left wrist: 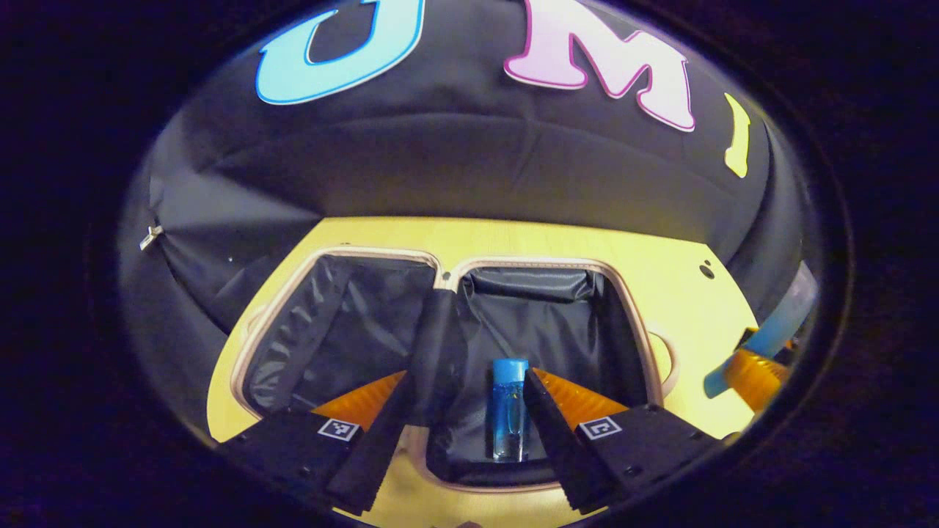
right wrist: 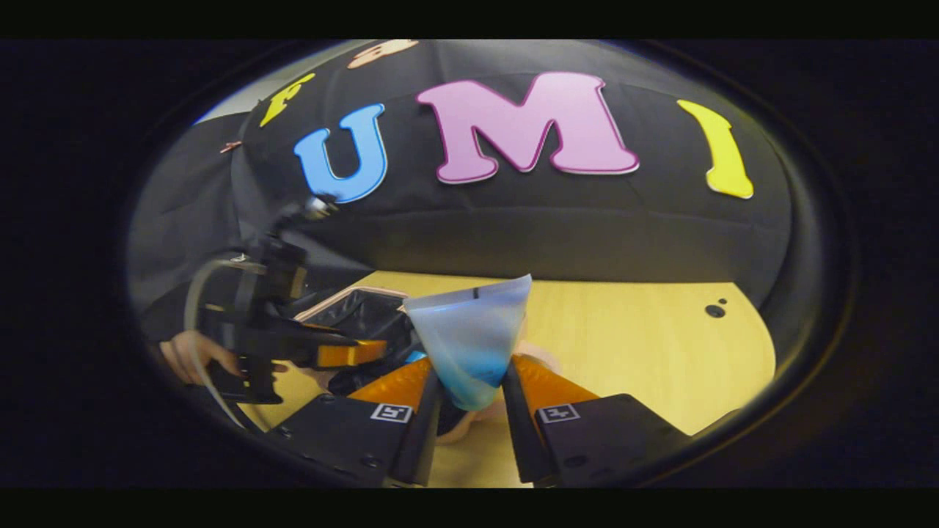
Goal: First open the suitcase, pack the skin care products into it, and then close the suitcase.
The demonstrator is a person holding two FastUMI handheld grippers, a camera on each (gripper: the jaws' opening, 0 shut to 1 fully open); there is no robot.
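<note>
The suitcase [left wrist: 345, 257] lies open on the wooden table, both black-lined halves facing up. A small blue bottle [left wrist: 508, 411] with a blue cap lies in its right half. My left gripper [left wrist: 466, 422] hovers open over that half, with the bottle close to its right finger and the fingers not pressing on it. My right gripper [right wrist: 471, 396] is shut on a pale blue squeeze tube [right wrist: 473, 337], whose wide crimped end points up. The tube [left wrist: 777, 326] and the right gripper show at the right edge of the left gripper view, beside the suitcase. The left gripper [right wrist: 352, 353] hangs over the suitcase [right wrist: 352, 308].
The wooden table [right wrist: 631, 345] stretches bare to the right of the suitcase, with a small dark hole [right wrist: 714, 310] near its far edge. A hand [right wrist: 183, 356] holds the left gripper. The black cloth wall stands close behind the table.
</note>
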